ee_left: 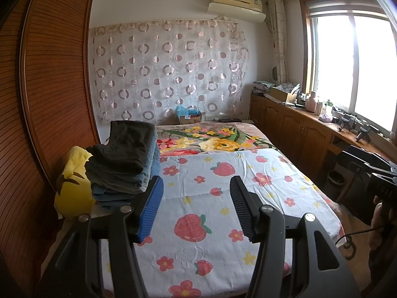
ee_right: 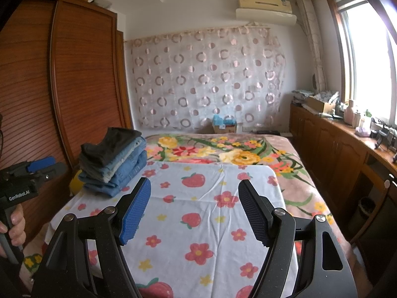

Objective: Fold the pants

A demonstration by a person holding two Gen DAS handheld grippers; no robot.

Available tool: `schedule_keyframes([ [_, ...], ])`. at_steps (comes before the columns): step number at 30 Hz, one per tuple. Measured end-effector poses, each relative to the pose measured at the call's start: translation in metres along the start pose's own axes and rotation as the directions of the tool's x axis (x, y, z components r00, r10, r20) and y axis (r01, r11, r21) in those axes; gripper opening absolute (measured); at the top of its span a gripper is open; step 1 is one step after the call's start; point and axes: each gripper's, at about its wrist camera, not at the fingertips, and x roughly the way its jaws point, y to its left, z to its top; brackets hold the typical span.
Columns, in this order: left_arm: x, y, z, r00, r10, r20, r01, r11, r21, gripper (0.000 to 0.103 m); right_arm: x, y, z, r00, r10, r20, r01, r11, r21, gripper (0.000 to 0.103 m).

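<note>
A stack of folded pants [ee_left: 124, 159] [ee_right: 114, 164], dark pairs on top of blue jeans, rests on the left side of the bed. The strawberry-print sheet [ee_left: 273, 191] [ee_right: 211, 178] lies flat across the bed in front of both grippers. My left gripper [ee_left: 196, 178] hovers open over the sheet, just right of the stack, with nothing between its fingers. My right gripper [ee_right: 195, 181] also stands open above the sheet, holding nothing. In each wrist view the other gripper shows at the frame's edge, the left gripper [ee_right: 47, 165] and the right gripper [ee_left: 382, 171], each held by a hand.
A yellow plush cushion [ee_left: 74, 188] sits under and left of the stack. A floral blanket [ee_left: 211, 139] covers the far half of the bed. A wooden wardrobe [ee_left: 49, 87] stands on the left. Low cabinets [ee_left: 297, 129] with clutter line the window side, with a bin [ee_left: 336, 178] on the floor.
</note>
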Motion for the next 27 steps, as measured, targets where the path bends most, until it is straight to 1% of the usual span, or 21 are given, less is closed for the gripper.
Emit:
schedule_keyframes([
  [27,-0.0012,-0.0015,-0.0042,1.000,-0.008,0.001,0.008,1.000,0.001,0.056,-0.0008,-0.0004,-0.0014,1.000,0.000,0.000,0.000,1.000,0.001,0.075],
])
